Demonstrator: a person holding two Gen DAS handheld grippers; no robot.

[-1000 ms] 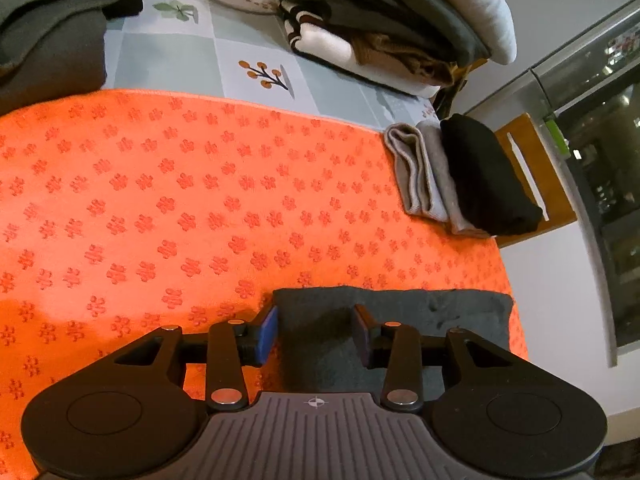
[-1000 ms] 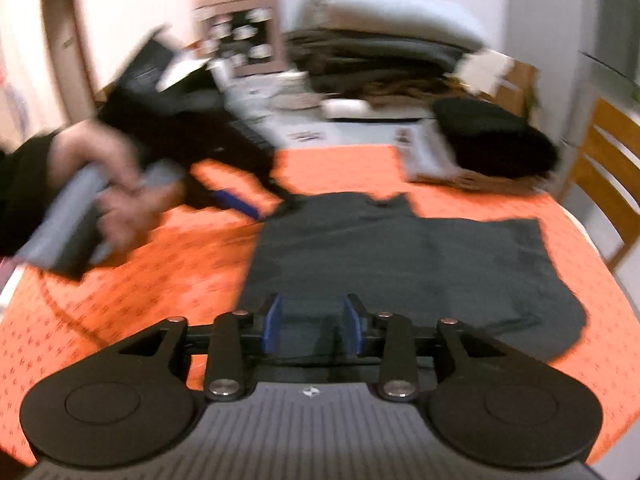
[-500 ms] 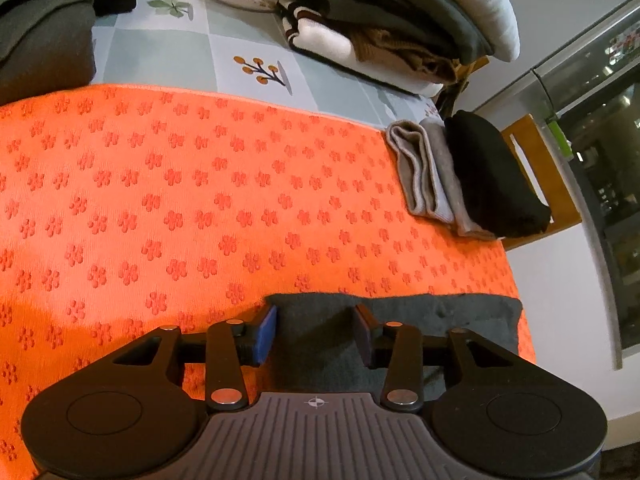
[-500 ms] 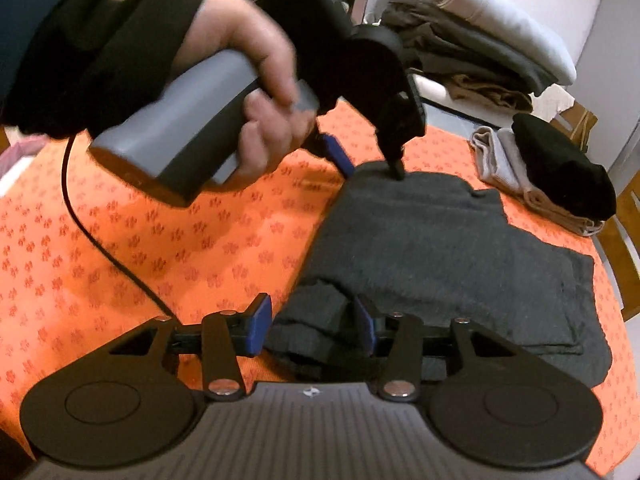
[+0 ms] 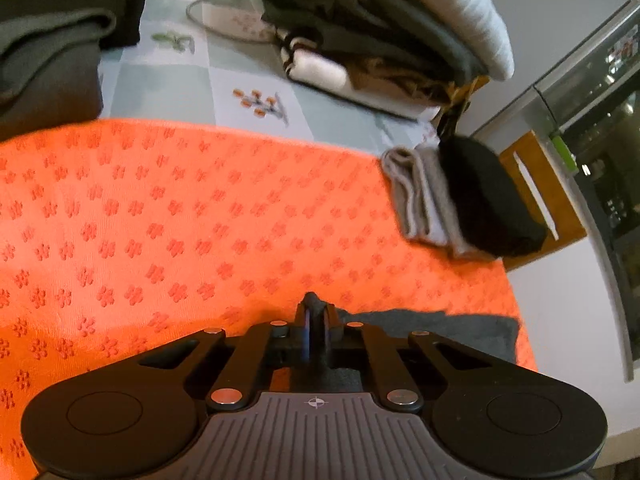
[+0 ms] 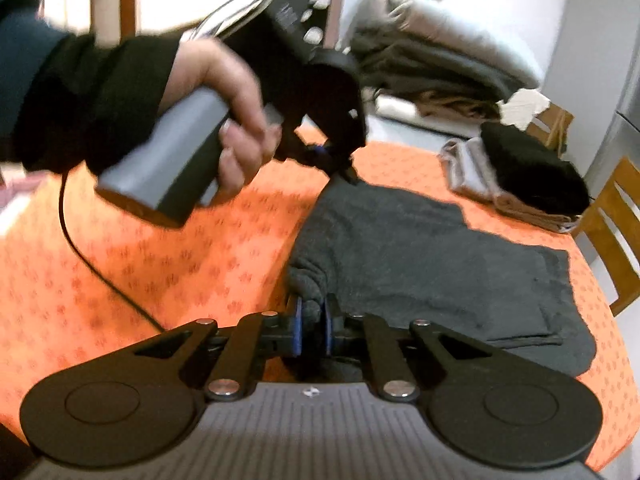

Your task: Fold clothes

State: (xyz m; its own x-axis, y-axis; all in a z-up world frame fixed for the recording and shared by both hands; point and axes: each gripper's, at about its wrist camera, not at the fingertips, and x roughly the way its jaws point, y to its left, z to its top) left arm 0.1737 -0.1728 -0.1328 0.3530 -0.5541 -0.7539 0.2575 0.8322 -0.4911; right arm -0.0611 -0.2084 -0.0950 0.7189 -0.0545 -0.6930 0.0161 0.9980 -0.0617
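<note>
My left tongs (image 5: 316, 320) are pressed together on a corner of the dark grey garment (image 6: 420, 264), with a small tuft of the cloth poking up between the tips. In the right wrist view my left hand (image 6: 224, 108) grips the grey handle at about ten o'clock, and those tongs (image 6: 336, 164) meet the garment's far corner near twelve o'clock. The garment lies spread on the orange flower-print mat (image 5: 160, 220) that covers the bench, running from the centre out toward three o'clock, its near corner bunched up. My right tongs (image 6: 312, 320) are pinching that bunched corner at six o'clock, the blue pads close together on the fold. A black cable (image 6: 92, 260) trails over the mat at nine o'clock. At about two o'clock a folded stack (image 6: 520, 176) sits at the mat's edge, black piece on top of grey; the lowest layer looks tan, though blur makes that unsure. Behind it, at one o'clock, a heap of unfolded clothes (image 5: 384, 28) rests on the tiled bench cover (image 5: 180, 88). A wooden chair (image 6: 616, 236) stands at three o'clock.
</note>
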